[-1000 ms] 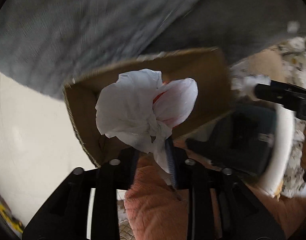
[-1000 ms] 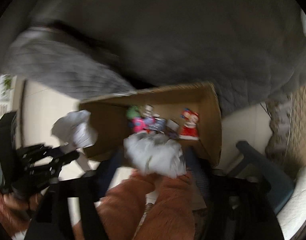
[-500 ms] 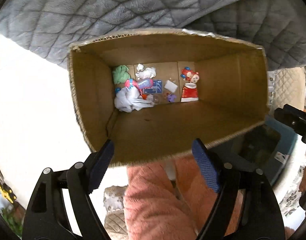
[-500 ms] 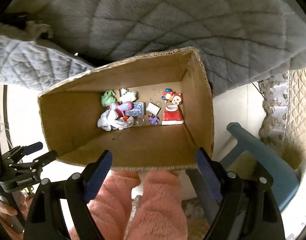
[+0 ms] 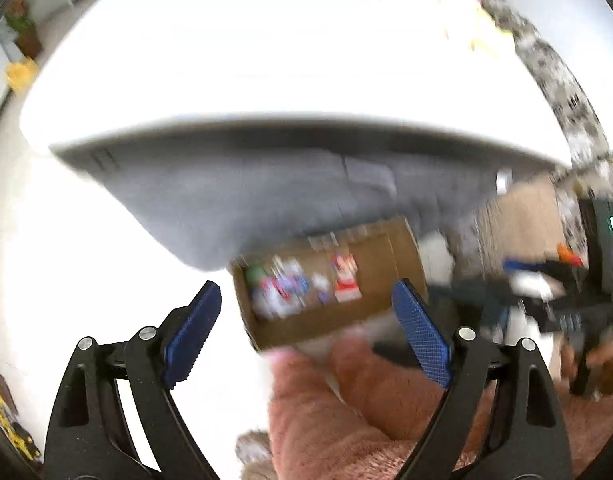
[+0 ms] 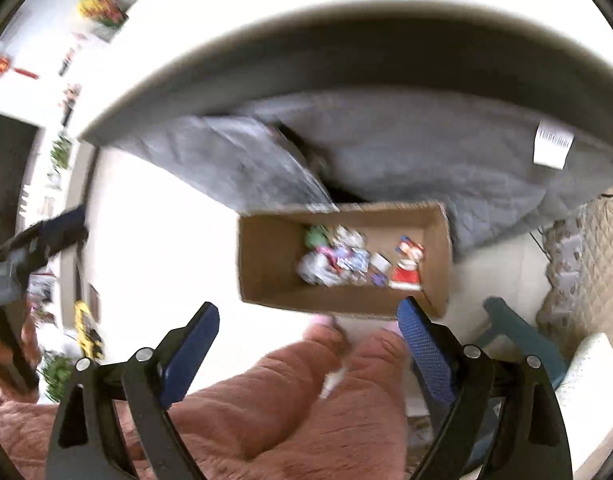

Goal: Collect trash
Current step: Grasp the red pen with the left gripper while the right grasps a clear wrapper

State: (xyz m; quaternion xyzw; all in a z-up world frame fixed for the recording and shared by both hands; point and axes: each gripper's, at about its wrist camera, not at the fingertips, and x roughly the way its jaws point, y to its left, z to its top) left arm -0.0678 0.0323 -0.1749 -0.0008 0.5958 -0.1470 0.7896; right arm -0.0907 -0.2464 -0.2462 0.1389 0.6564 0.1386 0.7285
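Observation:
A cardboard box (image 5: 398, 248) (image 6: 266, 264) stands open on the pale floor, far below both cameras. On its bottom lie crumpled white paper (image 6: 312, 270), colourful wrappers (image 6: 346, 258) and a red packet (image 6: 406, 270). My left gripper (image 5: 306, 304) hangs high above the box, jaws still opening, nothing between the blue pads (image 5: 420, 340). My right gripper (image 6: 308, 320) also hangs above the box, its jaws opening and empty. The right gripper appears blurred at the right of the left wrist view (image 5: 546, 296); the left one shows at the left edge of the right wrist view (image 6: 38, 240).
A white table edge (image 5: 306, 120) (image 6: 346, 12) with a grey quilted cover (image 6: 426, 152) overhangs the box. The person's pink fleece legs (image 6: 306, 400) stand just before the box. A teal chair (image 6: 518, 340) stands at the right; small items lie on the floor at the left.
Both grippers let crumpled paper drop into the box, opened wide, then rose well above it; the box now looks much smaller and the tabletop has come into view.

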